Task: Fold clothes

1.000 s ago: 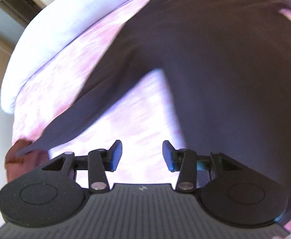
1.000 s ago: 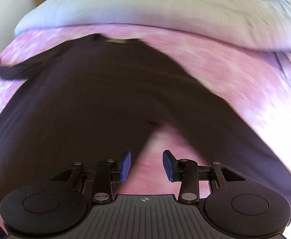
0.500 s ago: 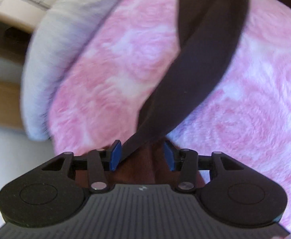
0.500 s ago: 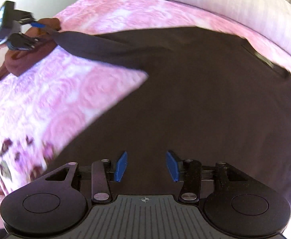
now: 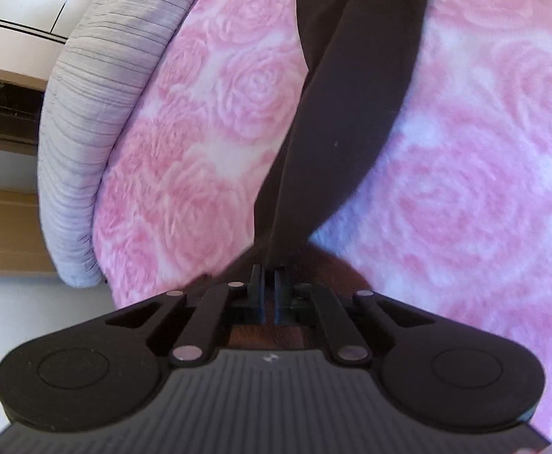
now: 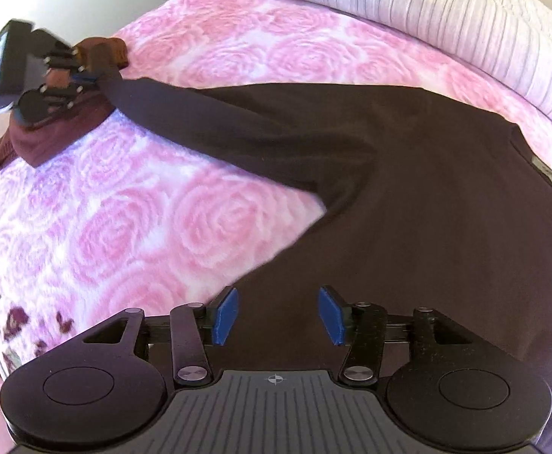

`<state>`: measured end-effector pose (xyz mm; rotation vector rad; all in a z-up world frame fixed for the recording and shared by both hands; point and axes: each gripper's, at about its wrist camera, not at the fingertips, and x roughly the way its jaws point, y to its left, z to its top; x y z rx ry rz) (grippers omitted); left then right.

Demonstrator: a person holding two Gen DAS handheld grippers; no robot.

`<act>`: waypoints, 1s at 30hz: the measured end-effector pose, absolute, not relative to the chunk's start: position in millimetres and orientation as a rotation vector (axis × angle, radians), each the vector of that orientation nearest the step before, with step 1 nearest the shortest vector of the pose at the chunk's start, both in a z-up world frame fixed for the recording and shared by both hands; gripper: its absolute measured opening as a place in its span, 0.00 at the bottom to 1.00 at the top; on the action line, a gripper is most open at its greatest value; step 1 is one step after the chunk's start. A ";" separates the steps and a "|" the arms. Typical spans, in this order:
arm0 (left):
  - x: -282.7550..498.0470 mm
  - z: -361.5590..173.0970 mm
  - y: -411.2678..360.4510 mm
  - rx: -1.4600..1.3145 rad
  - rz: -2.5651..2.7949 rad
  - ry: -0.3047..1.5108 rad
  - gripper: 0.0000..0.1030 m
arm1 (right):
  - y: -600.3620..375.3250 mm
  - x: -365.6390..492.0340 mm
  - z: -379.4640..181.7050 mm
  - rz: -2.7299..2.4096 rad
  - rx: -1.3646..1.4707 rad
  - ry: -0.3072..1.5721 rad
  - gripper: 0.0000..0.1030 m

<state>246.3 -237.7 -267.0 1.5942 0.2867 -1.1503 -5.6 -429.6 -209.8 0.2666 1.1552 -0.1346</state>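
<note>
A dark brown long-sleeved shirt (image 6: pixel 427 196) lies spread flat on a pink rose-patterned blanket (image 6: pixel 208 227). Its left sleeve (image 5: pixel 351 121) runs out to the side. My left gripper (image 5: pixel 269 283) is shut on the sleeve's cuff end; it also shows in the right wrist view (image 6: pixel 83 77) at the far left. My right gripper (image 6: pixel 276 314) is open and empty, low over the shirt's body near its side edge.
A maroon cloth (image 6: pixel 45 136) lies under the left gripper at the blanket's edge. A grey striped pillow or bolster (image 5: pixel 98 87) runs along the far edge of the bed, also in the right wrist view (image 6: pixel 408 3). Wooden furniture (image 5: pixel 0 223) stands beyond.
My left gripper moved to the sleeve's end and closed on it. My right gripper swung left over the shirt's body and stayed open.
</note>
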 end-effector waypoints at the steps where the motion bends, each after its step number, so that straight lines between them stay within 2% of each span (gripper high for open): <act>1: 243.5 -266.1 -232.5 1.589 -1.146 0.313 0.00 | -429.0 -1.0 -210.6 -0.131 0.272 1.150 0.51; 3: 237.8 -265.1 -220.8 1.576 -1.151 0.377 0.00 | -421.6 4.9 -210.1 -0.123 0.272 1.145 0.51; 7: 247.6 -250.9 -204.7 1.427 -1.166 0.495 0.10 | -415.2 17.5 -214.9 -0.100 0.273 1.154 0.51; 9: 271.5 -238.7 -207.9 1.292 -1.126 0.547 0.31 | -412.3 20.3 -215.7 -0.091 0.261 1.161 0.52; 10: 284.8 -232.8 -210.3 1.223 -1.107 0.566 0.44 | -411.5 20.9 -215.5 -0.089 0.258 1.163 0.52; 11: 300.3 -227.5 -214.3 1.153 -1.087 0.589 0.49 | -410.8 21.7 -216.5 -0.089 0.259 1.168 0.52; 15: 366.6 -215.8 -234.6 0.854 -1.064 0.750 0.49 | -407.7 21.8 -217.3 -0.088 0.252 1.183 0.52; 19: 415.3 -225.7 -253.5 0.624 -1.076 0.965 0.47 | -404.0 22.9 -220.8 -0.087 0.245 1.194 0.53; 21: 424.9 -229.0 -257.7 0.578 -1.069 0.991 0.29 | -403.0 21.9 -221.8 -0.092 0.245 1.199 0.53; 22: 424.9 -227.0 -257.4 0.575 -1.077 0.971 0.10 | -402.7 21.6 -222.0 -0.094 0.246 1.202 0.53; 27: 386.0 -195.0 -217.3 0.671 -1.250 0.679 0.07 | -401.7 20.1 -220.6 -0.100 0.247 1.206 0.54; 30: 367.0 -181.8 -179.7 0.689 -1.243 0.627 0.07 | -401.5 20.2 -219.9 -0.101 0.248 1.208 0.54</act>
